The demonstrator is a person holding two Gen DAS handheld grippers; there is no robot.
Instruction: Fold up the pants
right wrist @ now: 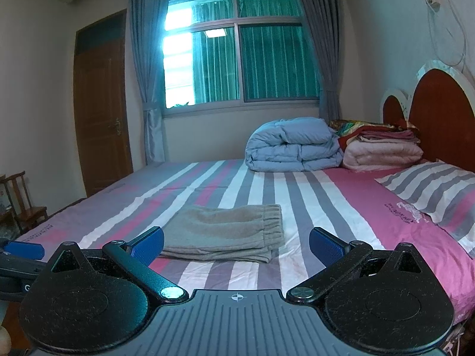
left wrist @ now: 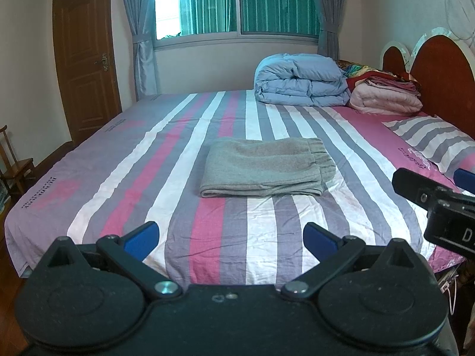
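We hold the left gripper and right gripper wide and empty at 6 o'clock of the pants, which look fully folded on the bed.

Curtained window, wooden door, striped bed.

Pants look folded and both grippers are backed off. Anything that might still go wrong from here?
1. The gray pants lie as a loose stack; the lower layers at the right corner look uneven, so a nudge may splay them.
2. The left gripper and right gripper are open and close together; they may bump when moving.
3. The striped sheet is wrinkled near the pants; snagging it might drag the stack.
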